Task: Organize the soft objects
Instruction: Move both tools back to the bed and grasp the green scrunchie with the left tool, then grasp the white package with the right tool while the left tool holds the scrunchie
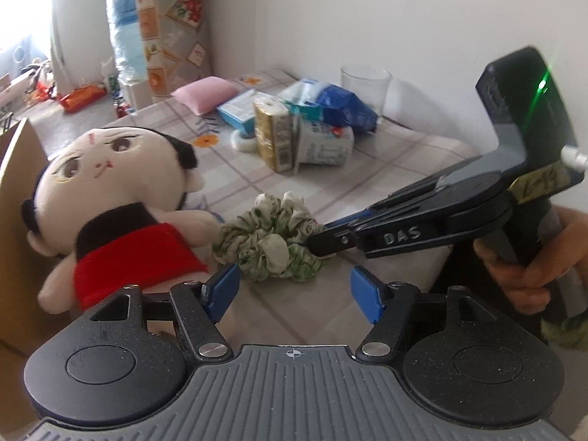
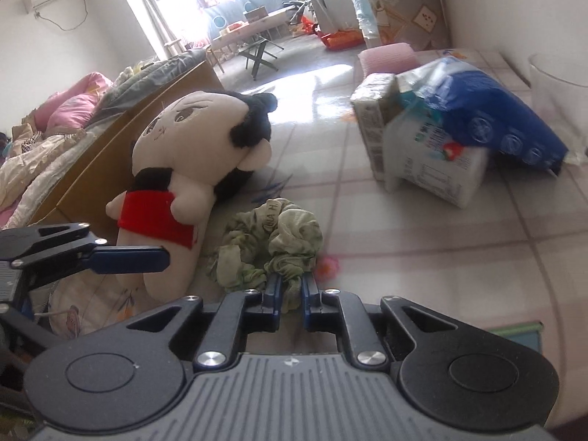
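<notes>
A green-and-white fabric scrunchie [image 1: 272, 237] lies on the checked tablecloth beside a plush doll [image 1: 121, 198] with a black hair bun and red top. My right gripper [image 2: 292, 286] is shut on the near edge of the scrunchie [image 2: 272, 242]; in the left wrist view it reaches in from the right [image 1: 319, 242]. My left gripper [image 1: 294, 290] is open and empty, just in front of the scrunchie and doll; one of its fingers [image 2: 128, 259] shows in the right wrist view beside the doll [image 2: 194, 161].
Behind stand tissue packs [image 1: 273, 134], a white wrapped pack [image 1: 323, 145], a blue bag [image 1: 345, 104], a glass [image 1: 364, 86] and a pink cushion [image 1: 205, 93]. A cardboard box [image 1: 18, 198] stands left of the doll. The table edge [image 1: 437, 268] drops at the right.
</notes>
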A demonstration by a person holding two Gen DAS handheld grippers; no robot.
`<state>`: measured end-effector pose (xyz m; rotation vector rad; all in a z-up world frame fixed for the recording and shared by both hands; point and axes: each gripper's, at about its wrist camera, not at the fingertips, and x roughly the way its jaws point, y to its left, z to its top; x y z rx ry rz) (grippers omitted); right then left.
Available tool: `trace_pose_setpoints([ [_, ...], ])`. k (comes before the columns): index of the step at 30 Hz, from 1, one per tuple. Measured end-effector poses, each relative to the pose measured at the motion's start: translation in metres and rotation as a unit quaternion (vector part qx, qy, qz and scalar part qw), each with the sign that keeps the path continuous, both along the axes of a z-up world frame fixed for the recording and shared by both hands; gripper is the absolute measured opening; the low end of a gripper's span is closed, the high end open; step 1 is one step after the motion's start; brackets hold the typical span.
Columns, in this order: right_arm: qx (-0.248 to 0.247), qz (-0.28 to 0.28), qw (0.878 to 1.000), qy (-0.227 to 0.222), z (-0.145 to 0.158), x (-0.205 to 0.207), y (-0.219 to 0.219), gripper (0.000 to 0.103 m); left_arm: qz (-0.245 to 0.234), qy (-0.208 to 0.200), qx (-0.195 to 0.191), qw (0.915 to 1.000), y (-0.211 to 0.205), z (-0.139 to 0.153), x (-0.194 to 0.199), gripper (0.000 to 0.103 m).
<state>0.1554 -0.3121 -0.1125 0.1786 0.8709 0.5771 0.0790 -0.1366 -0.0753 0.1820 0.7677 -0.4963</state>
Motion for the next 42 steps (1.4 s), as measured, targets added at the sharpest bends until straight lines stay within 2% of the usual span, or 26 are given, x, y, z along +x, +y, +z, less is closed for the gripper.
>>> trace_pose_setpoints([
  [3,0.006,-0.002,1.0,0.007,0.002,-0.007,-0.011,0.011,-0.007,0.001,0.009,0.9999,-0.007,-0.004,0.0,0.071],
  [11,0.044,-0.004,0.998,0.041,0.006,-0.016,-0.043,0.011,-0.038,0.021,0.022,0.9988,-0.028,-0.017,0.013,0.09],
  [14,0.065,-0.005,0.996,0.055,0.005,-0.017,-0.052,0.011,-0.049,0.035,0.025,0.9979,-0.036,-0.022,0.017,0.093],
  [19,0.12,-0.007,0.99,0.075,0.003,-0.016,-0.066,0.015,-0.057,0.032,0.031,0.9974,-0.047,-0.028,0.022,0.096],
  [24,0.144,-0.016,0.988,0.047,0.016,-0.015,-0.079,0.03,-0.046,0.043,0.012,0.9979,-0.047,-0.028,0.031,0.097],
  [27,0.154,-0.021,0.987,0.032,0.025,-0.009,-0.081,0.035,-0.039,0.052,0.001,0.9979,-0.045,-0.029,0.037,0.097],
  [29,0.161,-0.024,0.986,0.022,0.029,-0.003,-0.081,0.037,-0.03,0.061,-0.01,0.9977,-0.043,-0.03,0.041,0.094],
  [30,0.162,-0.027,0.986,0.016,0.032,0.001,-0.08,0.043,-0.024,0.066,-0.017,0.9974,-0.041,-0.03,0.044,0.093],
  [32,0.16,-0.032,0.987,0.005,0.036,0.009,-0.077,0.047,-0.012,0.077,-0.033,0.9964,-0.037,-0.032,0.049,0.084],
  [37,0.145,-0.04,0.988,-0.024,0.047,0.03,-0.068,0.048,0.006,0.086,-0.057,0.9947,-0.03,-0.031,0.057,0.064],
  [42,0.1,-0.045,0.992,-0.063,0.054,0.049,-0.051,0.048,0.019,0.088,-0.062,0.994,-0.024,-0.031,0.061,0.047],
])
